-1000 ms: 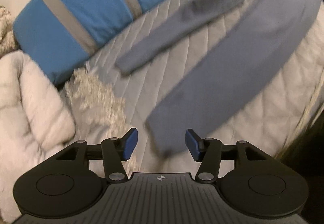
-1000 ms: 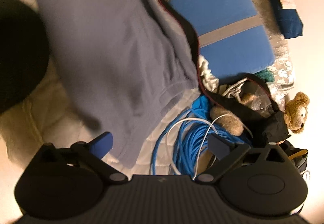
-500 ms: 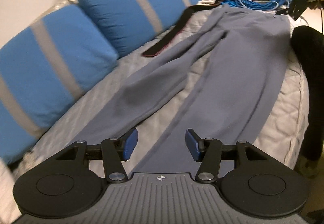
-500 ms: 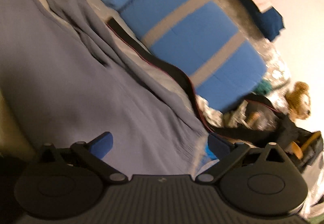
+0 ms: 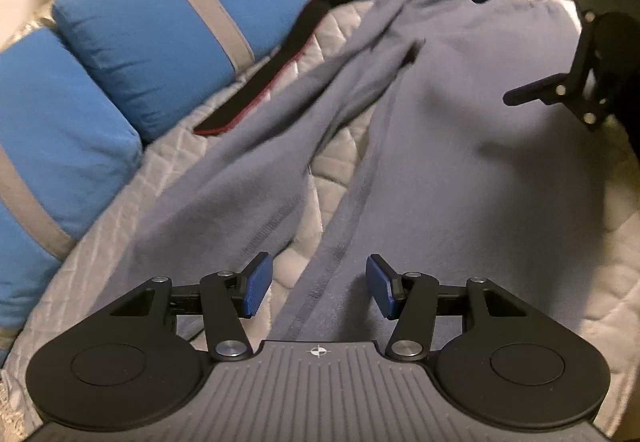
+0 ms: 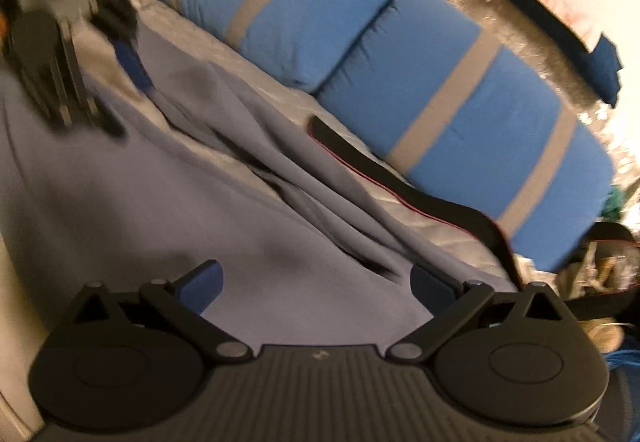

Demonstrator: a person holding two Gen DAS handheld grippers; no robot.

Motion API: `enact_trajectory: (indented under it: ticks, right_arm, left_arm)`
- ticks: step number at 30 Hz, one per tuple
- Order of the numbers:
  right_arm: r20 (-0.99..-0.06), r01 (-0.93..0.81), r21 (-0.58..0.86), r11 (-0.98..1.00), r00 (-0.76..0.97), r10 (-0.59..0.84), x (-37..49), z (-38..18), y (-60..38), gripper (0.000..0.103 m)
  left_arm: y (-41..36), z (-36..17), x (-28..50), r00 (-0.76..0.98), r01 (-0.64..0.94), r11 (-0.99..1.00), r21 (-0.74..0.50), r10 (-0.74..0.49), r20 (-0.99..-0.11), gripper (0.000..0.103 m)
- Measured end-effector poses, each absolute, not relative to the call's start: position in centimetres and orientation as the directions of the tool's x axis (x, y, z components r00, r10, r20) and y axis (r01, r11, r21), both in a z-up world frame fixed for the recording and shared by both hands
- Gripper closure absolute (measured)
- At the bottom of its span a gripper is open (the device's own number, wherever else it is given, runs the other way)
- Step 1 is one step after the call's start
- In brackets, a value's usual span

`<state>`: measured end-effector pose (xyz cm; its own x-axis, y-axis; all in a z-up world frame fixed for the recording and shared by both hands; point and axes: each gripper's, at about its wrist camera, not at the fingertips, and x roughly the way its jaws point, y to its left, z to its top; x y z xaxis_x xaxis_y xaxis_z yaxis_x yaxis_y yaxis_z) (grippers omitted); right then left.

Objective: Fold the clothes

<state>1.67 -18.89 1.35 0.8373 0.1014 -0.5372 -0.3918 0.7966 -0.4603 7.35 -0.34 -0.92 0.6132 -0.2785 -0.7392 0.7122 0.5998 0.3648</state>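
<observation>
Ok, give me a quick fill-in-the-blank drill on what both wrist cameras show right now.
1. The grey trousers lie spread on the quilted ____.
2. The blue pillows have stripes coloured ____.
3. A black strap lies between the trousers and the ____.
4. The left gripper and right gripper both have jaws that are ____, holding nothing.

Missing words: bed; grey; pillows; open

Matt fleecy trousers (image 5: 460, 146) on quilted cloth mattress (image 5: 336, 178).
</observation>
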Motion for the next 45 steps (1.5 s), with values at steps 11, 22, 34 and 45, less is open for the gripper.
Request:
enact_trajectory:
  ticks: [11, 22, 34, 45]
  right_arm:
    - [-0.552, -0.451, -0.194, 0.871, 0.785, 0.283, 5.3, 0.5, -16.1, 0.000]
    - [-0.593, -0.342, 0.091, 0.935, 0.736, 0.327, 8.1, -2.3, -18.6, 0.000]
    - [-0.577, -0.321, 0.105, 0.941, 0.751, 0.321, 7.8, -2.4, -19.0, 0.000]
    - [-0.576, -0.342, 0.093, 0.935, 0.748, 0.330, 7.9, -2.3, -18.7, 0.000]
  left_arm:
    - [1.1, -2.5, 7.7, 0.741, 0.545, 0.741, 0.392, -0.207, -0.639, 0.039]
    - [4.1, 0.0, 9.0, 0.796, 0.456, 0.849, 0.268, -0.253, -0.550, 0.045]
    - [0.1, -1.9, 9.6, 0.755, 0.568, 0.718, 0.402, -0.261, -0.601, 0.063]
    - [-0.5, -2.8, 9.8, 0.733, 0.601, 0.682, 0.417, -0.263, -0.627, 0.073]
